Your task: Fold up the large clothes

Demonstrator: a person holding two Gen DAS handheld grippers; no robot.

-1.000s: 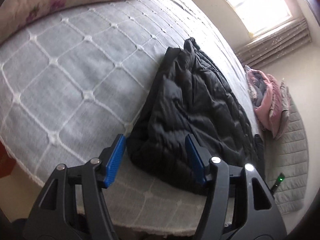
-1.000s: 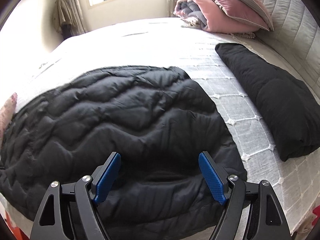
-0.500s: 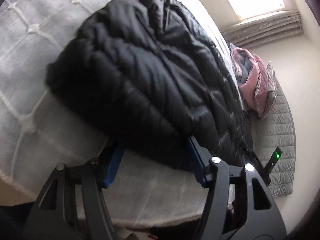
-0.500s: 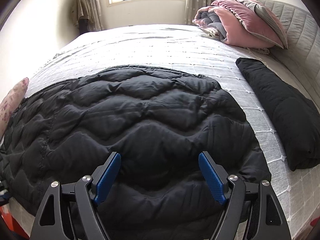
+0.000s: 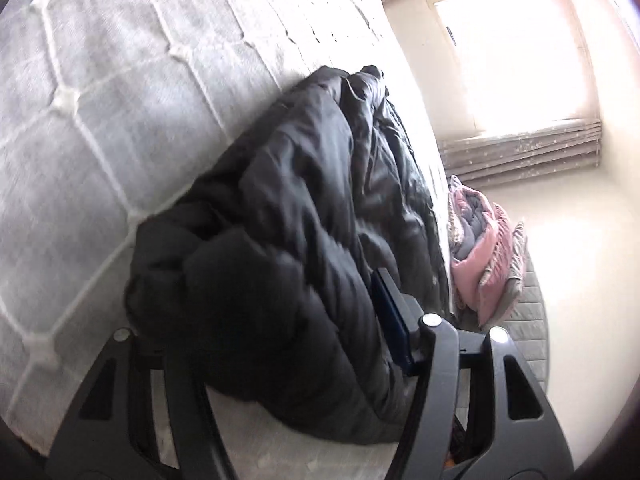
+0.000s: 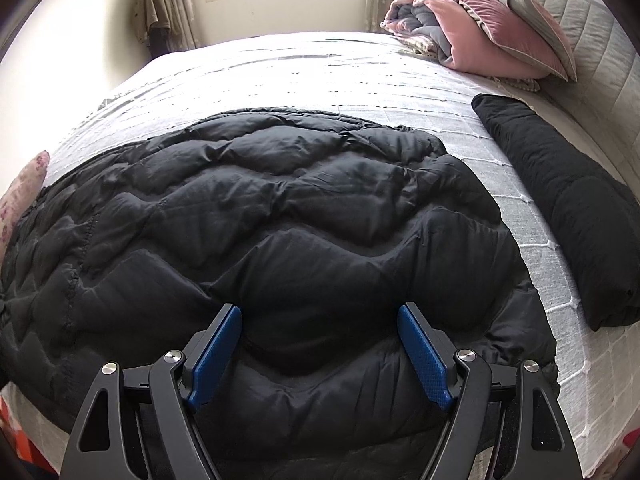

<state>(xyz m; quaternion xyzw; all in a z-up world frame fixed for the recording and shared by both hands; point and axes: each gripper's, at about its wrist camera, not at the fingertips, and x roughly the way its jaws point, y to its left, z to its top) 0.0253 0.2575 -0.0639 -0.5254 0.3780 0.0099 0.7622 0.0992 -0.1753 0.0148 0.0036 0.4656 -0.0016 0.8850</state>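
The black puffer jacket [image 6: 280, 232], spread across the near half of the bed [image 6: 280, 60], looks light, soft and slippery, best pinched at its near hem, which both wide-open jaws already straddle without squeezing.

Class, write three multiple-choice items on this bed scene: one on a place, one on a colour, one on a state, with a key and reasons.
1. Where does the folded black garment lie?
A. right of the quilted jacket
B. on the jacket
C. on the pink bedding

2. What colour are the right hand-held gripper pads?
A. red
B. blue
C. green

3. How is the jacket?
A. hung up
B. rolled tight
C. spread on the bed

Key: A, bedspread separates them; B, both pads show blue; C, it lies flat across the bedspread.
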